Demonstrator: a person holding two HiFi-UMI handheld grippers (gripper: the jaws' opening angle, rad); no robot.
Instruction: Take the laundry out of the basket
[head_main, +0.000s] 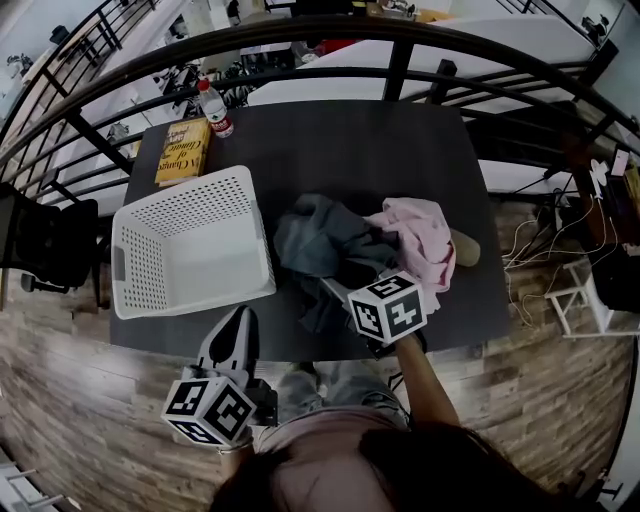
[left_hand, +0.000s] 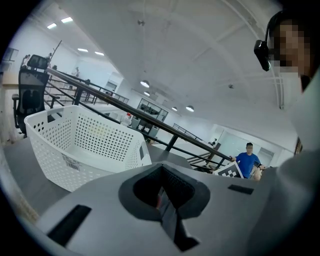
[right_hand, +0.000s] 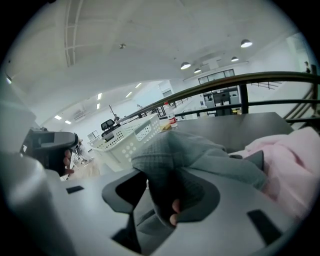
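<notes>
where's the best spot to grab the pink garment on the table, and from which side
Probably pinch the raised fold atop the crumpled pink cloth garment, coming from above on its right: the grey-blue garment crowds its left.

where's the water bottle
In the head view, the water bottle is at the table's far left corner, just right of the book, behind the basket.

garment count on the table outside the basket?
2 clear: grey garment on the pile's left, pink garment on its right. The dark patch between them may be another.
</notes>
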